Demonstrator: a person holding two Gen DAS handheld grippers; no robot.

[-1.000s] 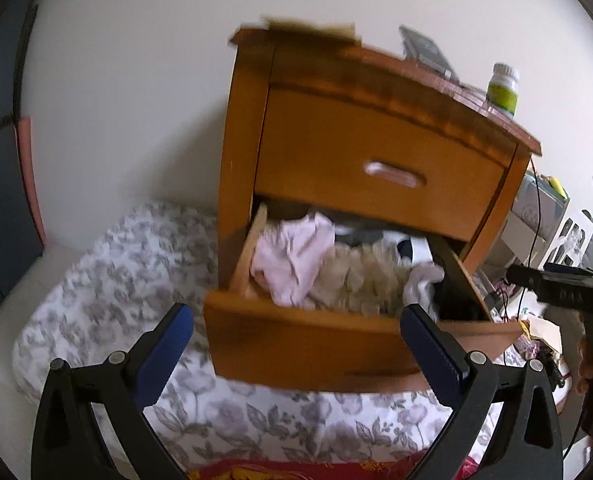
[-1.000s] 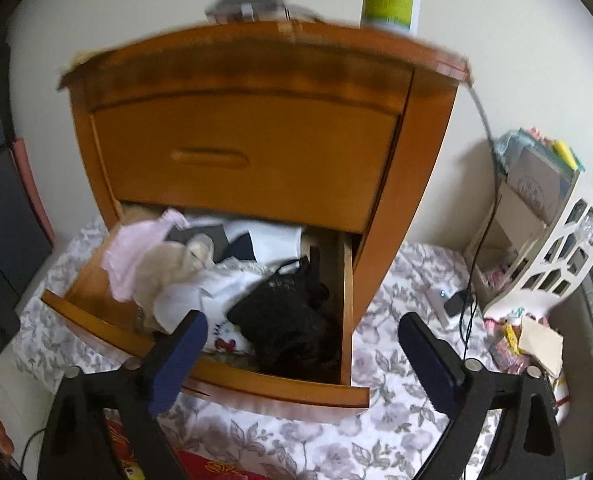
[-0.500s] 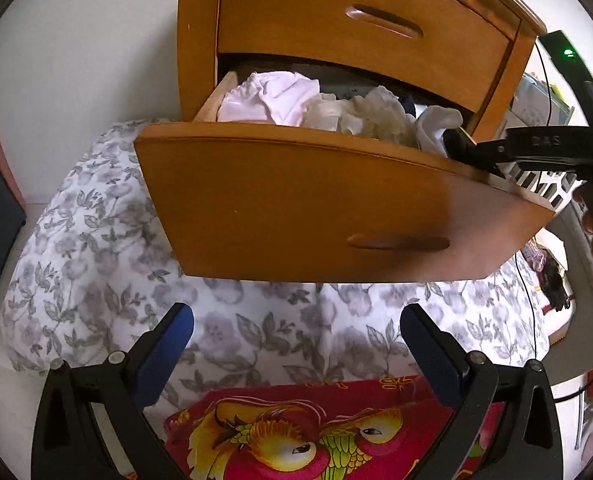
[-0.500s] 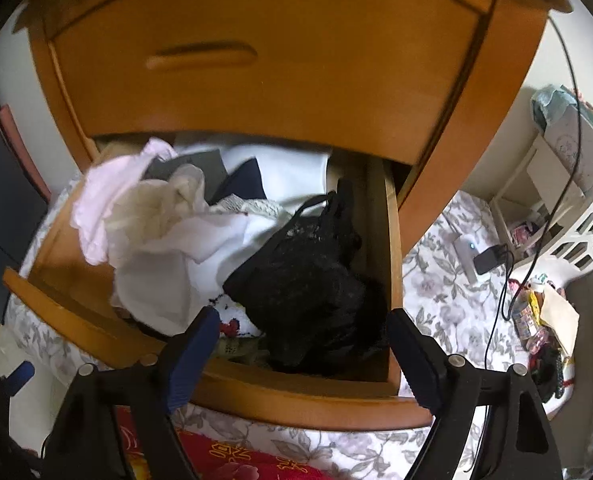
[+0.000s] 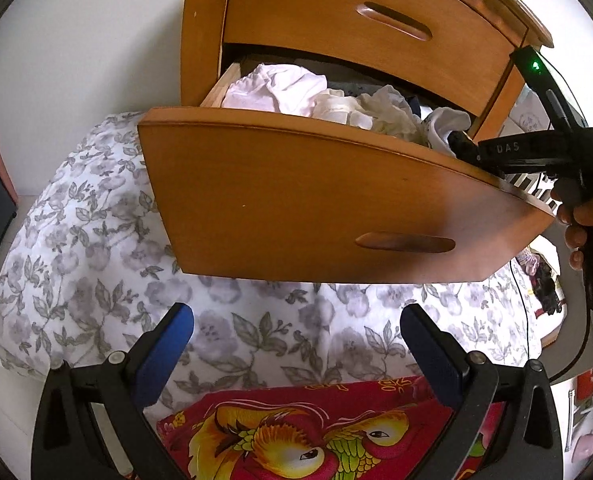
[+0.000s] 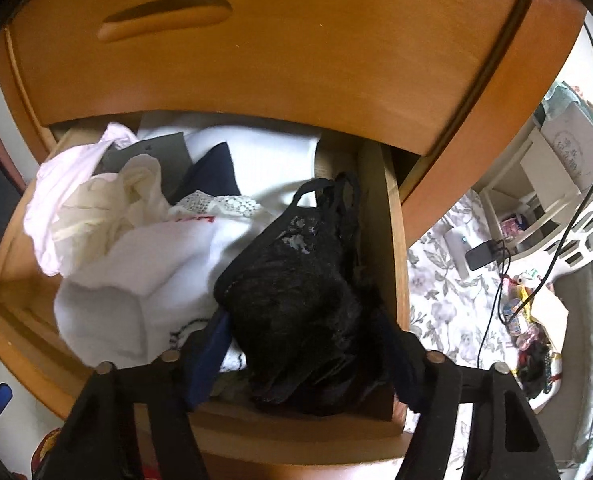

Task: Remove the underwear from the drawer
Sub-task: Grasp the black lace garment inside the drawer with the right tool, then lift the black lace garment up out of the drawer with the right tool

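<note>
Open lower drawer (image 5: 336, 208) of a wooden nightstand, right gripper (image 6: 304, 344) reaching in.

Only the left wrist view shows the drawer front and the floral bedding (image 5: 96, 248) below it, where the left gripper (image 5: 296, 344) hangs wide and empty, clear of the wood. The right wrist view looks inside: pink and white garments (image 6: 108, 216) at left, black lace underwear (image 6: 296, 280) at lower right against the drawer's side wall. The right gripper's jaws are closing around that black underwear.

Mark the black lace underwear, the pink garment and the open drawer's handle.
black lace underwear (image 6: 296, 300), right wrist view, middle of the bundle.
pink garment (image 5: 272, 88), left wrist view, top folds.
drawer handle (image 5: 405, 242), left wrist view, centre of the recess.
</note>
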